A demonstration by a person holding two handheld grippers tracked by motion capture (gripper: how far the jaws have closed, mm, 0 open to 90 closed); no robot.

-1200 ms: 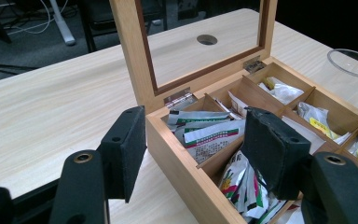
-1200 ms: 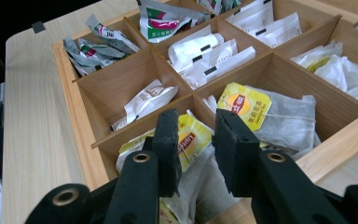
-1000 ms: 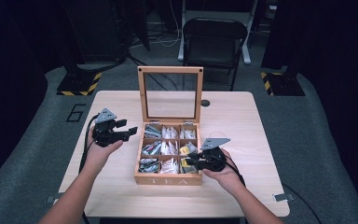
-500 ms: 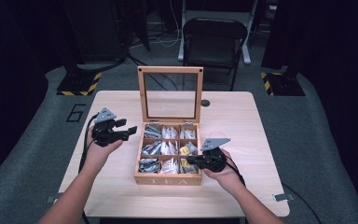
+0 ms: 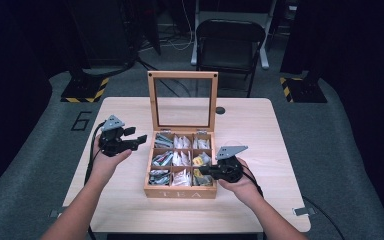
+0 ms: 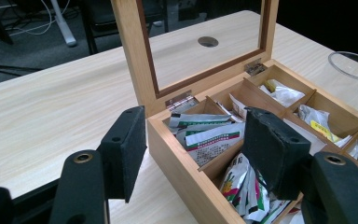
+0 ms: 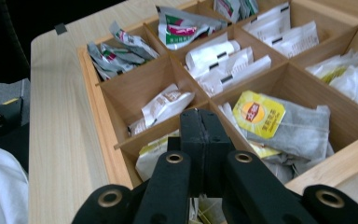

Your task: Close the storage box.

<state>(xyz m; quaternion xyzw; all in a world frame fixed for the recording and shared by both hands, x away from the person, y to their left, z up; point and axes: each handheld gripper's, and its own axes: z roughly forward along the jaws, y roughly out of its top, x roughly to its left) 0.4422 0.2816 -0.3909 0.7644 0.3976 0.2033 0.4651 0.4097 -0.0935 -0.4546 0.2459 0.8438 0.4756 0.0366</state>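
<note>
The right gripper (image 7: pixel 200 122) sits at the near right corner of the wooden tea box (image 5: pixel 181 190), its jaws having just closed until the pads meet flat against each other; whether a thin edge of a sachet is caught beneath them cannot be told, since the pad tips hide the spot. Just under and beside those tips lie the tea bags of the box's near right compartment, chief among them a grey sachet with a yellow label (image 7: pixel 279 123). Such a sachet is likely very light, thin and limp, with a slick wrapper that crumples; it would probably be best pinched at a free corner or sealed edge that stands proud of the pile, not across its flat middle, and lifted gently so that its neighbours are not dragged along. At the box's left side, the left gripper (image 6: pixel 193 154) is held just beside the wall, jaws standing apart with nothing between them. Farther back, the box's other compartments hold white and green packets (image 7: pixel 182 24), and the glass-paned lid (image 5: pixel 182 100) stands upright at the box's far edge.
</note>
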